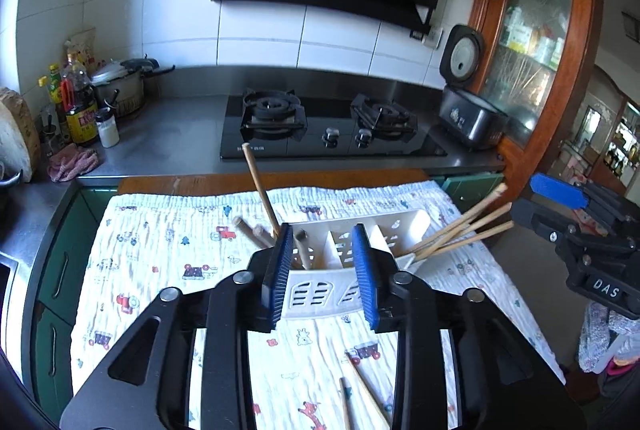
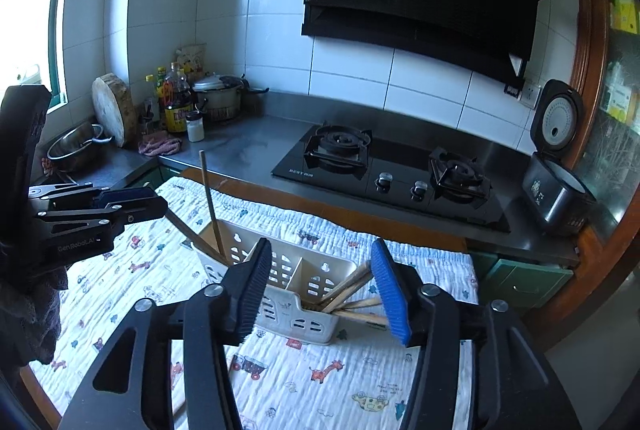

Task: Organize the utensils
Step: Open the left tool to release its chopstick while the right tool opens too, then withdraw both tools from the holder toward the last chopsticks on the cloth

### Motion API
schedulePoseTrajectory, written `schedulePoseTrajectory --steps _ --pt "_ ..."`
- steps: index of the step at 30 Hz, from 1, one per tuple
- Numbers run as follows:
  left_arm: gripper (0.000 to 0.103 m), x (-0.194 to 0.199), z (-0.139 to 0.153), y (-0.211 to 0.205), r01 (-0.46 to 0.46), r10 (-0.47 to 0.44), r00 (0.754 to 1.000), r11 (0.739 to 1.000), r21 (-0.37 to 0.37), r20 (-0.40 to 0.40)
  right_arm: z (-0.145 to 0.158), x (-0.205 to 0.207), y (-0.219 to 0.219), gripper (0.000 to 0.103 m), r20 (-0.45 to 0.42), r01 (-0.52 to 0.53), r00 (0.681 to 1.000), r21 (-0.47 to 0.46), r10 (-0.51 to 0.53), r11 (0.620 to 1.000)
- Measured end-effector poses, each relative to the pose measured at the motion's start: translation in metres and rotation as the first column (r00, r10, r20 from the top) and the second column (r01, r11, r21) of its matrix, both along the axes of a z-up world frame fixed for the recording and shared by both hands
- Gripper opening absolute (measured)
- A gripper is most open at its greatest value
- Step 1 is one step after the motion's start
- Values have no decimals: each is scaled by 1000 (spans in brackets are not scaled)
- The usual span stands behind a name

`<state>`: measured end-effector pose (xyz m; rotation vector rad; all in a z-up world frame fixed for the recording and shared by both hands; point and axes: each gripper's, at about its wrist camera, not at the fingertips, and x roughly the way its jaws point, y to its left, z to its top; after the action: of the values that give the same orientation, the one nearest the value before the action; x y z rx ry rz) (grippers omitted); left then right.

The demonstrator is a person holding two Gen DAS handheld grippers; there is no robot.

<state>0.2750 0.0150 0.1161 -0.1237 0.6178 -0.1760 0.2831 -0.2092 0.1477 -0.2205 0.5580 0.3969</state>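
Steel counter (image 1: 176, 134) and a black gas hob (image 2: 384, 170) run behind the cartoon-print cloth (image 1: 160, 254) where a white slotted utensil caddy (image 2: 296, 314) sits. Chopsticks (image 1: 460, 230) lean from its right end compartment, and two loose chopsticks (image 1: 360, 394) lie on the cloth nearer the left gripper (image 1: 324, 270). Both it and the right gripper (image 2: 320, 294) hang parted and empty. Those sticks look light, stiff and apt to roll; I'd pinch mid-shaft.
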Motion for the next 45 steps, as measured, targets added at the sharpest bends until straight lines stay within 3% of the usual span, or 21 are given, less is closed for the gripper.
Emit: schedulePoseTrajectory --steps 3,5,9,11,16,23,32,39,45 --pt "31 -24 2 4 -4 4 1000 1000 -10 22 -3 -21 -5 63 14 -5 1000 17 5 1000" --pt "42 -40 0 8 -8 9 999 1000 -19 31 -8 -33 -7 68 10 -10 1000 21 10 1000" --pt "47 -74 -7 15 -28 29 998 999 -21 51 -24 -57 -6 76 1 -20 1000 14 20 1000" --pt "56 -88 -13 19 -36 38 998 999 -30 52 -33 -67 -3 81 -7 -21 1000 7 21 1000" --pt "66 -119 -33 27 -73 74 996 997 -23 53 -62 -91 8 86 -24 -27 999 -23 26 999" --pt "77 -152 -69 40 -116 116 993 992 -53 7 -101 -118 17 87 -87 -53 995 -3 52 999" --pt "80 -185 -113 56 -195 191 980 978 -69 -62 -148 -144 17 87 -192 -44 980 77 58 996" --pt "81 -198 -137 60 -240 234 966 970 -47 -107 -185 -159 21 87 -260 -33 964 75 52 997" --pt "81 -207 -151 63 -263 256 957 964 -36 -134 -204 -170 26 74 -286 -22 957 74 42 997"
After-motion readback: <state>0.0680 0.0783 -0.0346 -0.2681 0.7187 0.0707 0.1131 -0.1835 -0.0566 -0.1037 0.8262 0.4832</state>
